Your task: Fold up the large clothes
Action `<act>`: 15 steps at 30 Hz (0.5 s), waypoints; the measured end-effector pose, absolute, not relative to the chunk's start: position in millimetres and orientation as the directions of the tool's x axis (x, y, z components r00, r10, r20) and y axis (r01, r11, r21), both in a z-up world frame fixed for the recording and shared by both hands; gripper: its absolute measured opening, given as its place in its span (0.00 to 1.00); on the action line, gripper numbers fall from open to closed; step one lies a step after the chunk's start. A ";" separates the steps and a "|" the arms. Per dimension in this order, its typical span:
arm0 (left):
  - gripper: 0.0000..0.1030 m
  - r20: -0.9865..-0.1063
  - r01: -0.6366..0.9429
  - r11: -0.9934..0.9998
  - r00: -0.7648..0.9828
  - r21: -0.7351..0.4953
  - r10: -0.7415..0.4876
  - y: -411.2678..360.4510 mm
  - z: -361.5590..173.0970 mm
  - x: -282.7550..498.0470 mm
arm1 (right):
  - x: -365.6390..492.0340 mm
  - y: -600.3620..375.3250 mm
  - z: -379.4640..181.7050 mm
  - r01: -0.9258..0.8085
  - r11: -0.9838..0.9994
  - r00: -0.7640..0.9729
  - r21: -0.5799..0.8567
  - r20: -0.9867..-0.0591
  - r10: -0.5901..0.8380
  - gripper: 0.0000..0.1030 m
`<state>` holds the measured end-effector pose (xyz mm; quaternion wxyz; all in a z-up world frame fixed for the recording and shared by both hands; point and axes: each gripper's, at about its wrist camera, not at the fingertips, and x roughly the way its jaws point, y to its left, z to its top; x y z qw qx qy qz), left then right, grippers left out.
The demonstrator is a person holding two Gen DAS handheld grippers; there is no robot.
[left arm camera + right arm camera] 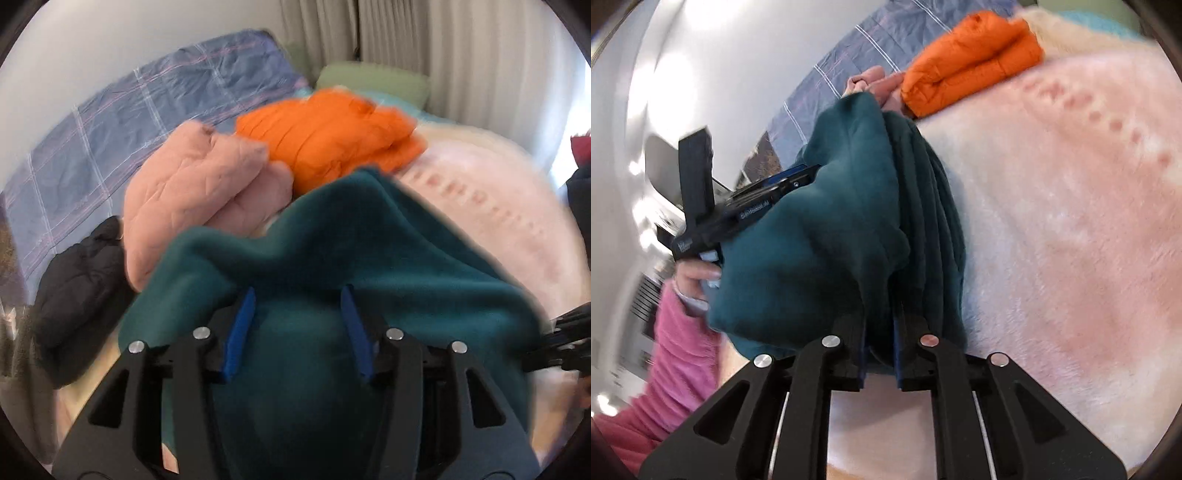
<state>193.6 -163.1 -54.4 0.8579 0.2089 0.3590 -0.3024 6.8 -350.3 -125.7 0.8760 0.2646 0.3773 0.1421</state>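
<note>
Left wrist view: the left gripper (299, 332), jaws part open with dark teal fleece garment (369, 251) bunched between them, whether pinched unclear; folded pink (195, 192), orange (325, 136) and black (81, 295) jackets behind. Right wrist view alone shows the right gripper (879, 354) clamped on the fleece's edge above the pale pink plush blanket (1071, 229), and a pink-sleeved hand (696, 277).

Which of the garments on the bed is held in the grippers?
The teal fleece garment: both grippers clamp it, while the folded orange jacket, pink jacket and black jacket lie untouched.

Four garments: one teal (332, 236), orange (325, 144), pink (195, 188), black (77, 295).
</note>
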 end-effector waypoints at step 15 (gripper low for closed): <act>0.49 -0.746 0.679 0.731 0.519 0.064 -0.417 -156.6 -49.5 205.1 | 30.4 -297.6 -86.6 -0.062 0.940 0.735 0.335 -0.622 0.270 0.26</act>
